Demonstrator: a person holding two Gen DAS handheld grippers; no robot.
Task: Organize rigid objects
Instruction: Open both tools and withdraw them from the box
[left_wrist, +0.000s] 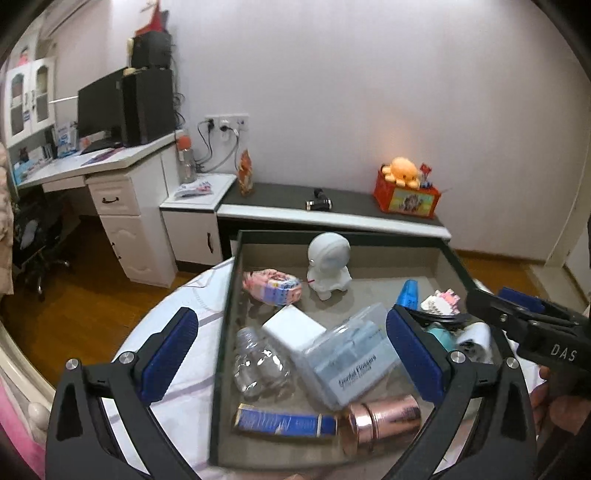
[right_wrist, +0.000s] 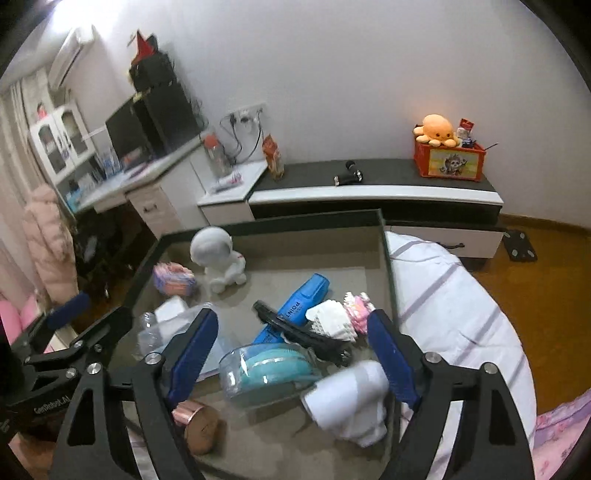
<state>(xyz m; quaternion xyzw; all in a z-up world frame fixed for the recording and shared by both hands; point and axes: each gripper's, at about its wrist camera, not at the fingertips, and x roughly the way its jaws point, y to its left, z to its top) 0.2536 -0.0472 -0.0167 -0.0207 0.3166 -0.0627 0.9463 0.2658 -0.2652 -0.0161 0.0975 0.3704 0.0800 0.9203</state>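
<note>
Dark-rimmed and grey-floored, the tray (left_wrist: 236, 295) is set on a white striped bedcover (right_wrist: 450, 306), and every task thing is seen inside it. Relative to the tray's far wall, a white astronaut figure (left_wrist: 328, 267) stands upright nearest, with a pink-and-blue packet (left_wrist: 271, 286) just beside it. Farther from that wall lie a white box (left_wrist: 293, 326), a clear bottle (left_wrist: 258, 363) and a clear plastic floss case (left_wrist: 351, 354); a blue tube (left_wrist: 284, 422) and a copper-coloured tin (left_wrist: 380, 417) lie on their sides at the tray's near edge. Toward the tray's right wall a blue highlighter (right_wrist: 295, 306), a black clip (right_wrist: 303, 334), a white-and-pink block toy (right_wrist: 340, 317), a teal item in a clear case (right_wrist: 266, 373) and a blurred white object (right_wrist: 351, 402) are crowded together. The left claw (left_wrist: 291, 363) is held released above the tray's middle, grasping nothing. The right claw (right_wrist: 291, 363) is likewise spread wide over the teal case, nothing between its blue pads (right_wrist: 192, 358).
</note>
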